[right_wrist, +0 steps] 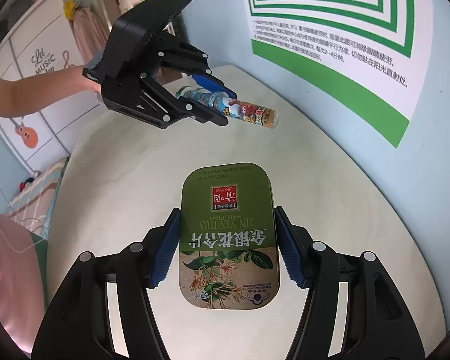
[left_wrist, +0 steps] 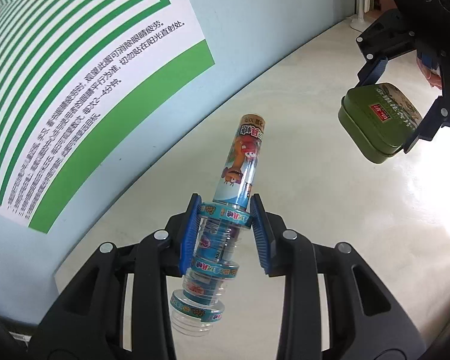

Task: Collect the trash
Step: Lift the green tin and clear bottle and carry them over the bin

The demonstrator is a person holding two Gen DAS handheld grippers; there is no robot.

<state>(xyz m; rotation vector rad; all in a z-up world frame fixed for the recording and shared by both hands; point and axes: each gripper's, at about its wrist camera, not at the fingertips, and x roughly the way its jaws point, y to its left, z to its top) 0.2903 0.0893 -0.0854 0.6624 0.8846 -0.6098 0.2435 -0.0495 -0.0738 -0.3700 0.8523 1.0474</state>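
My left gripper is shut on a clear plastic toy tube with cartoon labels and blue ringed bands, held above the white table. The tube sticks out forward past the blue pads. In the right wrist view the left gripper shows at upper left with the tube pointing right. My right gripper is shut on a green rectangular tin with a flower picture, gripped by its long sides. In the left wrist view the right gripper holds the tin at upper right.
A green and white striped poster with black text hangs on the pale blue wall behind the table. A white cabinet with guitar stickers, a bed and a doorway lie to the left. The table's left edge curves near the bed.
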